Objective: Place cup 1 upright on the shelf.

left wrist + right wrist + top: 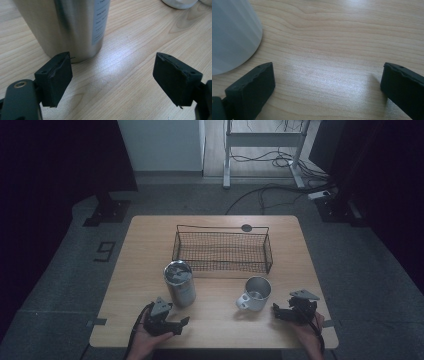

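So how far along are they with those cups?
Barely started. The wire basket is empty. The steel tumbler and the mug stand on the table. The left claw and the right claw are open, holding nothing. Gripping either cup is still ahead.

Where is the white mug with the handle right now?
In the high view, the white handled mug stands front right on the table, before the black wire basket, just left of the right hand-held gripper.

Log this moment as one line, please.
left claw: open, empty, beside steel tumbler | right claw: open, empty, beside mug | wire basket: empty
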A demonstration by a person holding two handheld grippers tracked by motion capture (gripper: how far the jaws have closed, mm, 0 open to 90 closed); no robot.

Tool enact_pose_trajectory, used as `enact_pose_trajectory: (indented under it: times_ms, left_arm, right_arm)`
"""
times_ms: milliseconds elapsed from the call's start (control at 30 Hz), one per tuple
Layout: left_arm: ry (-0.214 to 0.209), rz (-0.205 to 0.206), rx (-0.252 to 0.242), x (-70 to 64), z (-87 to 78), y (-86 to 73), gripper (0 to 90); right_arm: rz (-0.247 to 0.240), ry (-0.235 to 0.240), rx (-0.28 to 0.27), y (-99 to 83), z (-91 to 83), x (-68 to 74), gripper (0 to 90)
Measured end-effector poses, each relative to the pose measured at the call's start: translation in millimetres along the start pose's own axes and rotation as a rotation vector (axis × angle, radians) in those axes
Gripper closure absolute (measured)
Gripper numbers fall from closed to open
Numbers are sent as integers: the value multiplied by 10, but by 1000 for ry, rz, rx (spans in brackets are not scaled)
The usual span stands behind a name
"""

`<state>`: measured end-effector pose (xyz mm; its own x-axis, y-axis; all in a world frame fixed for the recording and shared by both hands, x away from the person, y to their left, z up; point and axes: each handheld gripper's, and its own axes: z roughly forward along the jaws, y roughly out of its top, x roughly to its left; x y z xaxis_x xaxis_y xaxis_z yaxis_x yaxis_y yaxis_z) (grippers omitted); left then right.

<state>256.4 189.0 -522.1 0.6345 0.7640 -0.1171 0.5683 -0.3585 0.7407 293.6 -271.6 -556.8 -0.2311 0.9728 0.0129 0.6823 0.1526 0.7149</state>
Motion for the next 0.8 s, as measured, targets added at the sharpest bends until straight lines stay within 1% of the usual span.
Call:
enact_pose_trajectory:
  times_ms: [200, 300, 500, 800]
  left_arm:
    - [-9, -3, -6, -23, -15, 8, 157]
    - [-14, 3, -18, -35, -53, 17, 157]
    - [-9, -6, -38, -4, -110, 31, 155]
    - [-8, -11, -30, 14, -89, 23, 152]
  right_arm:
    - [-6, 4, 1, -8, -10, -9, 0]
    - [-5, 4, 0, -10, -11, -10, 0]
    - [0, -1, 1, -4, -5, -17, 0]
    - [2, -4, -5, -28, -34, -25, 14]
